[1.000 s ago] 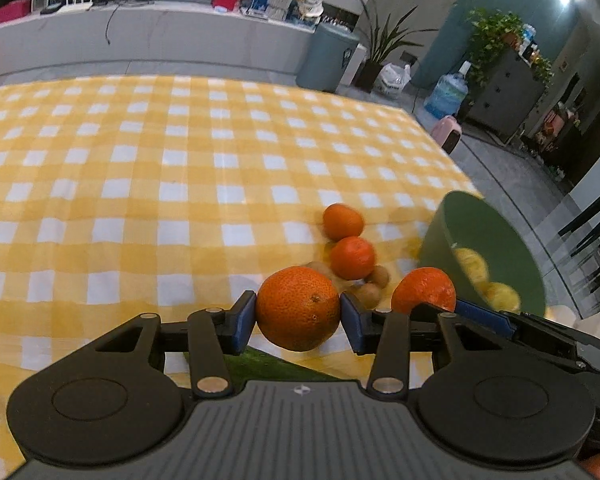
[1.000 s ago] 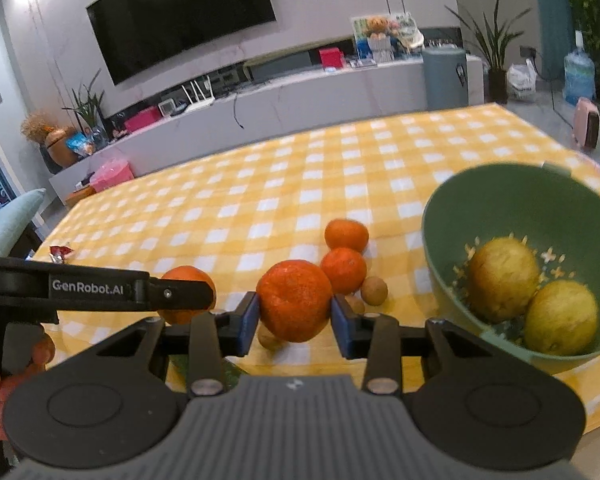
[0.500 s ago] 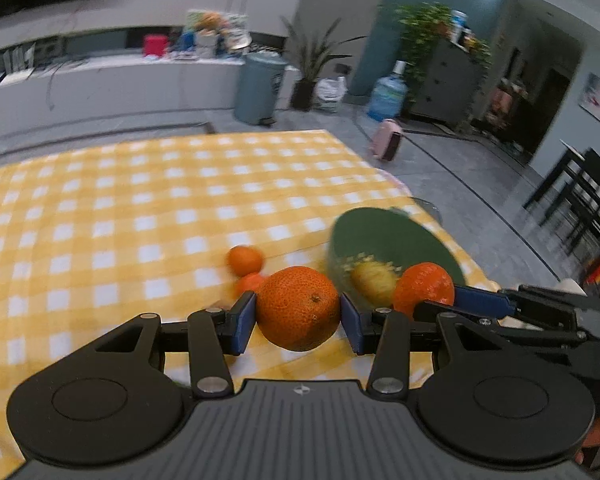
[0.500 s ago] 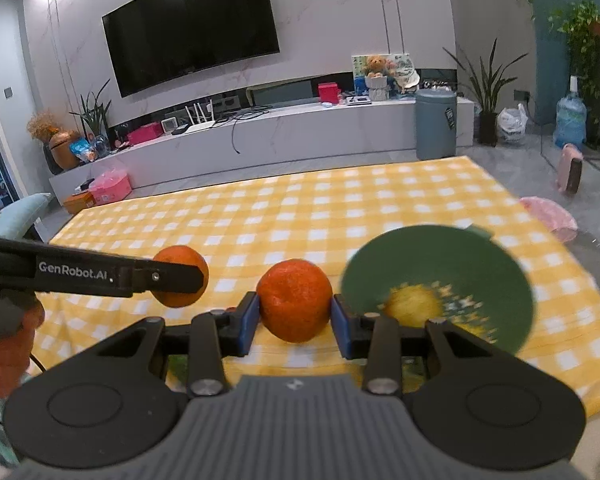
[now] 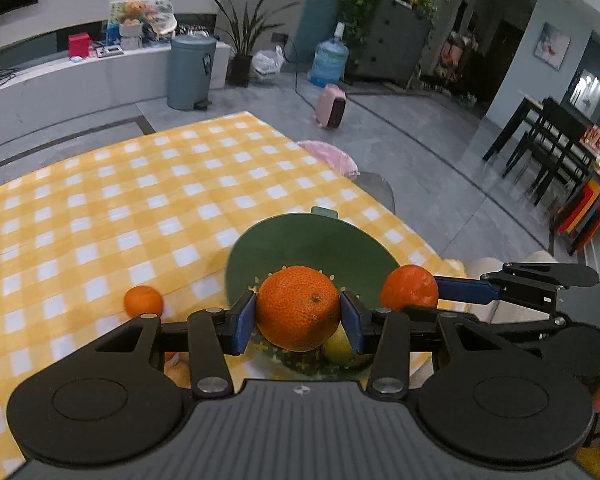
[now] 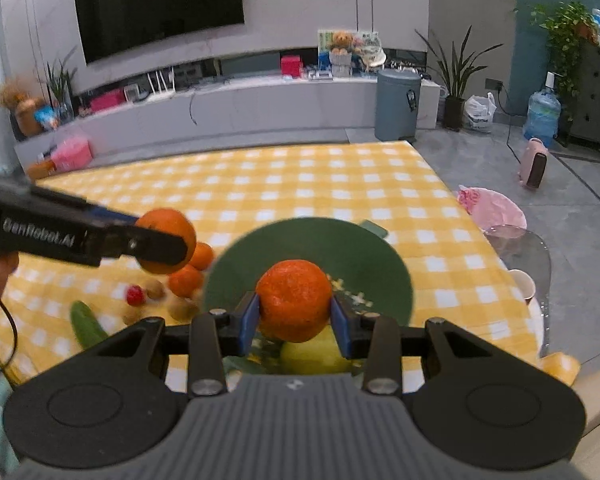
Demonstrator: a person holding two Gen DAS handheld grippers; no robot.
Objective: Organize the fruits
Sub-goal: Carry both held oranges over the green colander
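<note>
Both grippers tilt downward over the green bowl (image 6: 308, 256), the left gripper (image 5: 298, 318) with jaws clamped on a large orange (image 5: 298, 306), the right gripper (image 6: 294, 316) clamped on a smaller orange (image 6: 294, 298), above the yellow-checked surface (image 6: 300, 184) in a living room.

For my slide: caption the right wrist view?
Right gripper holds an orange above the green bowl.
</note>
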